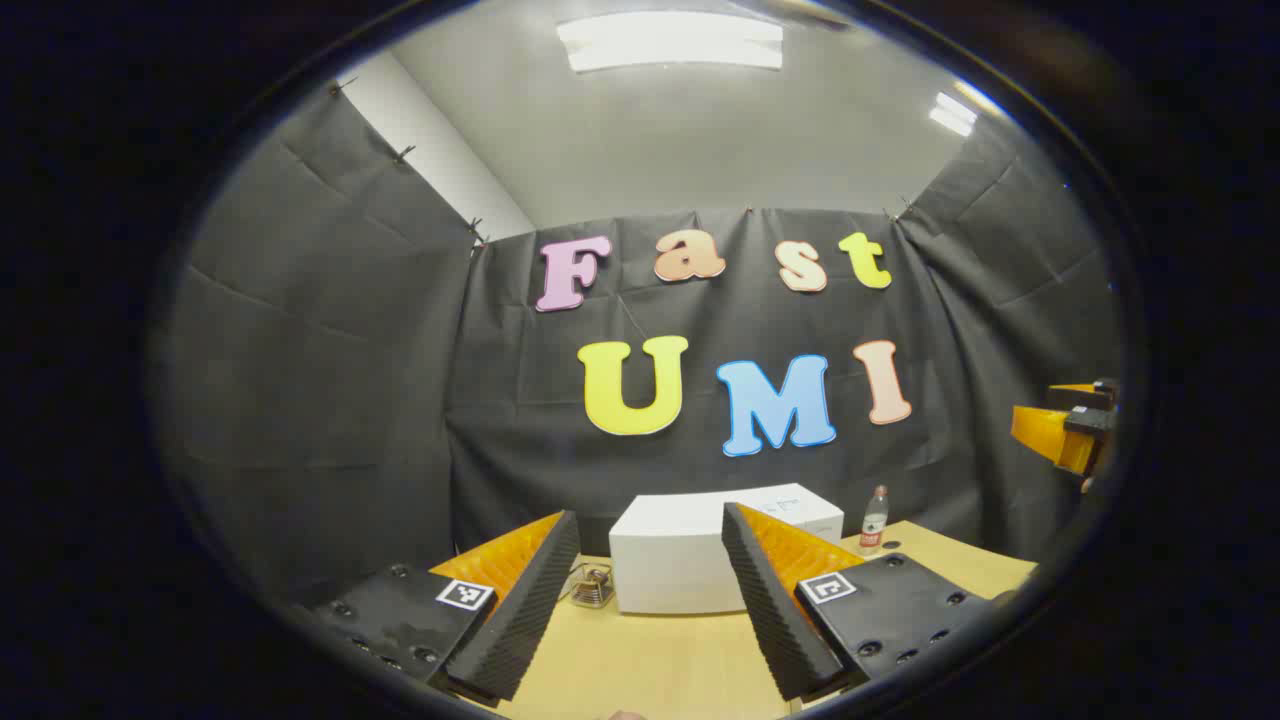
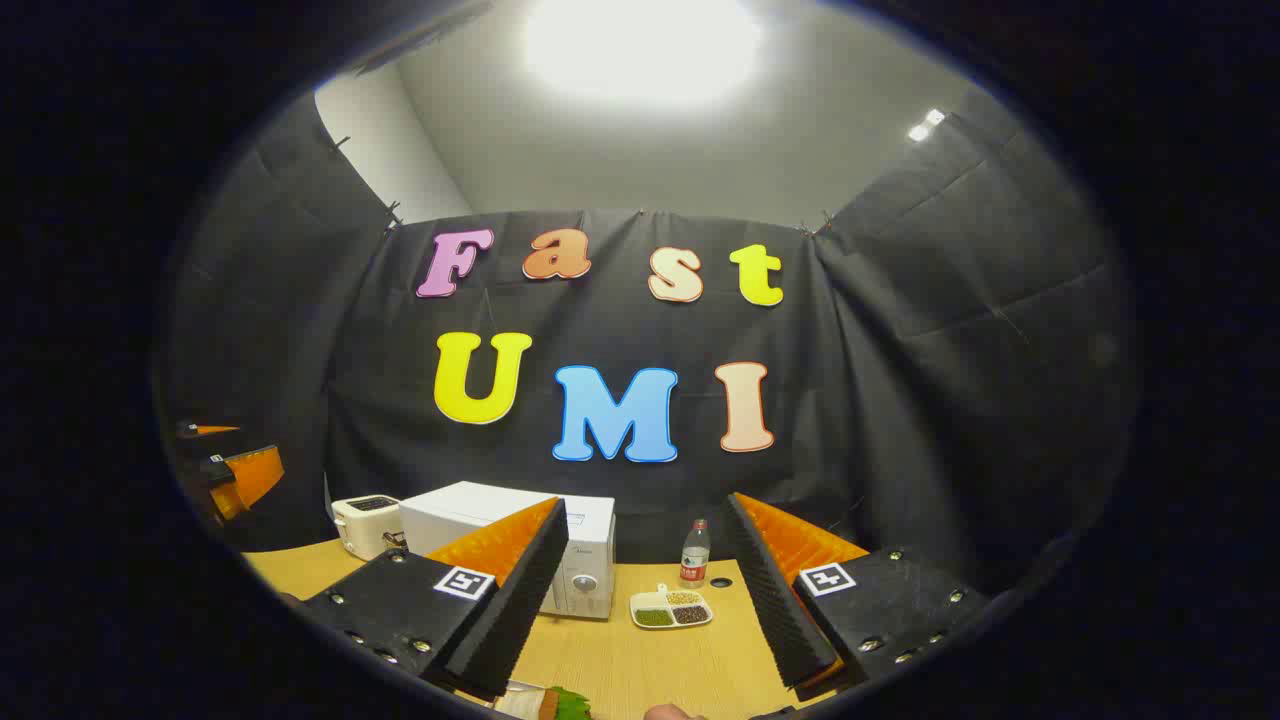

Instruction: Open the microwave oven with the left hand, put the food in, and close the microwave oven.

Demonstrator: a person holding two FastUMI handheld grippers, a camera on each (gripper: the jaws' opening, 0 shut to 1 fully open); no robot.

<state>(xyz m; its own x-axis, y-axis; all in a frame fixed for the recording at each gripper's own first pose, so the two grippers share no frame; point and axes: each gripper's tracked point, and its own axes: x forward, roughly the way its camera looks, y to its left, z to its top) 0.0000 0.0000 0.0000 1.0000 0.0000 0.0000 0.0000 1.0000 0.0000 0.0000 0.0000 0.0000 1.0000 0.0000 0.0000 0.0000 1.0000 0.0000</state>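
at the far side of the wooden table (image 2: 640, 660), against the black cloth wall, stands the white microwave oven (image 2: 575, 550), a box with its long axis running left to right along the wall. in the right gripper view its front panel with a round knob faces the near edge of the table, turned slightly to the right, and its door looks closed. just right of it lies a divided food tray (image 2: 671, 608) holding green, tan and dark portions, and behind the tray stands a bottle (image 2: 694, 552) with a red label. a white toaster (image 2: 366, 524) sits left of the oven.

in the left gripper view the microwave oven (image 1: 680, 560) shows mostly its plain white side and top, with a small wire-and-glass object (image 1: 592, 585) at its left and the bottle (image 1: 875, 520) at its right.

the left gripper (image 1: 650, 600) is spread wide with nothing between its fingers. the right gripper (image 2: 640, 605) is likewise spread and holds nothing. both hang above the near table, well apart from the oven.
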